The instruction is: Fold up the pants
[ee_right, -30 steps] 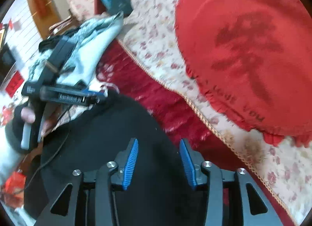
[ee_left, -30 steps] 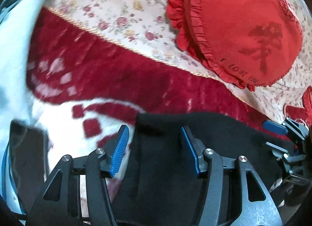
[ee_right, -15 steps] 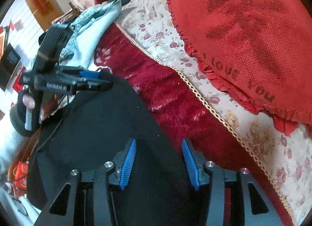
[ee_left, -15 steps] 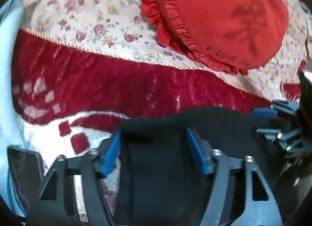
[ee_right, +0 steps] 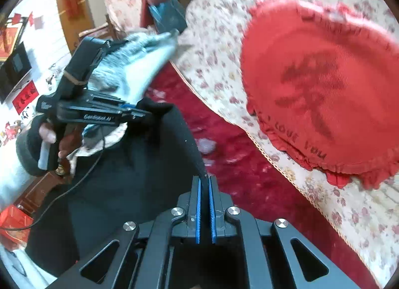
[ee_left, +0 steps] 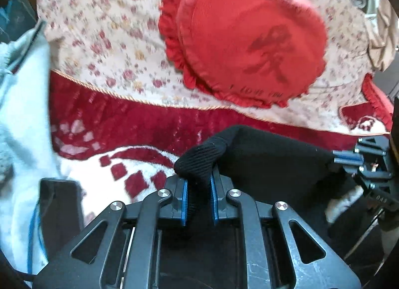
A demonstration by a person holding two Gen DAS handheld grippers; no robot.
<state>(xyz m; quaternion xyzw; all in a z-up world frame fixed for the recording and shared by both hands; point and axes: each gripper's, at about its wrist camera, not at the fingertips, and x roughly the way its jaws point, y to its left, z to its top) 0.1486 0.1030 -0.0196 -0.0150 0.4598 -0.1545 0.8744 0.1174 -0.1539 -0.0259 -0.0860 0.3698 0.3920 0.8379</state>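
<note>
The black pants (ee_left: 269, 159) lie on a red plush blanket (ee_left: 124, 119). My left gripper (ee_left: 198, 185) is shut on a bunched, ribbed edge of them and lifts it off the blanket. In the right wrist view the pants (ee_right: 129, 176) spread left and down; my right gripper (ee_right: 205, 183) is closing, its blue pads pressing on a thin fabric edge. The cloth hangs stretched between both grips. The left gripper (ee_right: 139, 112) shows there too, held by a gloved hand (ee_right: 37, 144). The right gripper (ee_left: 349, 159) appears at the right edge of the left wrist view.
A round red frilled cushion (ee_left: 249, 39) leans on the floral sofa cover (ee_left: 104, 39) behind the blanket. Light blue clothing (ee_left: 22, 114) is piled at the left, with a dark flat device (ee_left: 59, 204) beside it. A cable (ee_right: 74, 184) trails below the hand.
Both grippers went from open around the pants to shut on the fabric. Both rose and lifted the held edge off the blanket, which now bunches up in the left jaws.
</note>
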